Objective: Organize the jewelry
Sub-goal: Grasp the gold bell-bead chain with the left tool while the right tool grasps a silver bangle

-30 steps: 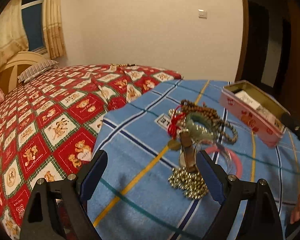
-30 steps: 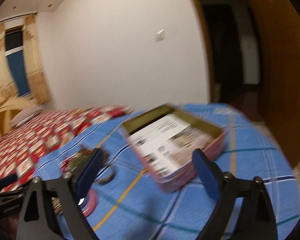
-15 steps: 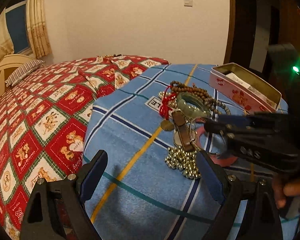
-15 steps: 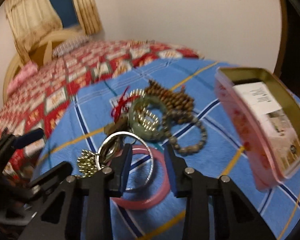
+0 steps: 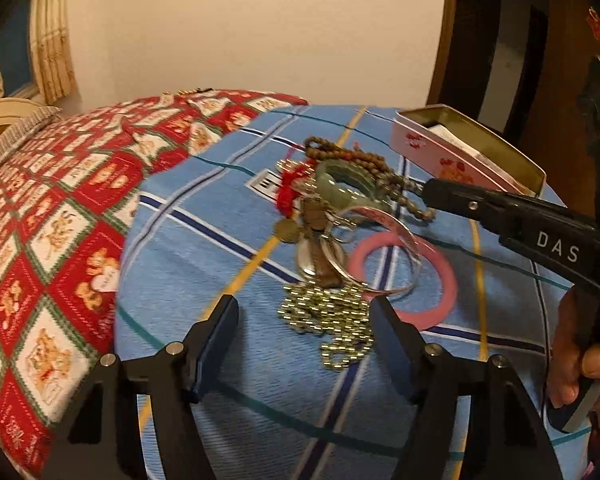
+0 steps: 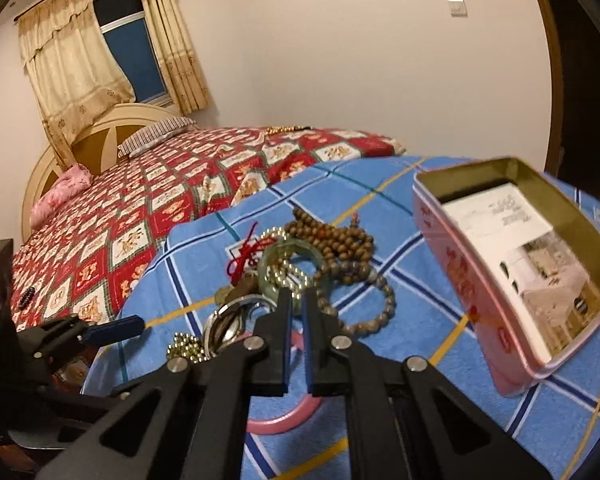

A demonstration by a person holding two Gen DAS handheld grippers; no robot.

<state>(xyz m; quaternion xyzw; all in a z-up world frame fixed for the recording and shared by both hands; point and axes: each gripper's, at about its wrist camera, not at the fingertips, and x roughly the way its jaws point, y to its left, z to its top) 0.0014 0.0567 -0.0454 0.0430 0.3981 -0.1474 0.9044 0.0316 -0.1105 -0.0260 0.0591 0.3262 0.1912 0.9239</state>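
Note:
A heap of jewelry lies on the blue checked cloth [image 5: 220,248]: brown bead strings [image 6: 340,236], a green jade bangle [image 6: 288,252], a red cord [image 5: 288,192], gold beads [image 5: 332,316], a pink bangle [image 5: 440,300] and a clear silver-rimmed bangle [image 5: 396,236]. My right gripper [image 6: 298,300] is shut on the clear bangle [image 6: 236,312], which is tilted up off the cloth. It shows in the left wrist view [image 5: 432,192] too. My left gripper [image 5: 304,320] is open and empty over the gold beads.
An open pink tin [image 6: 460,280] with a printed leaflet [image 6: 540,264] inside stands on the cloth at the right. A bed with a red bear quilt [image 6: 140,208] lies to the left. A dark doorway [image 5: 480,40] is behind the tin.
My right gripper has closed from half open onto the clear bangle and tipped it up. My left gripper has come closer to the gold beads, still open.

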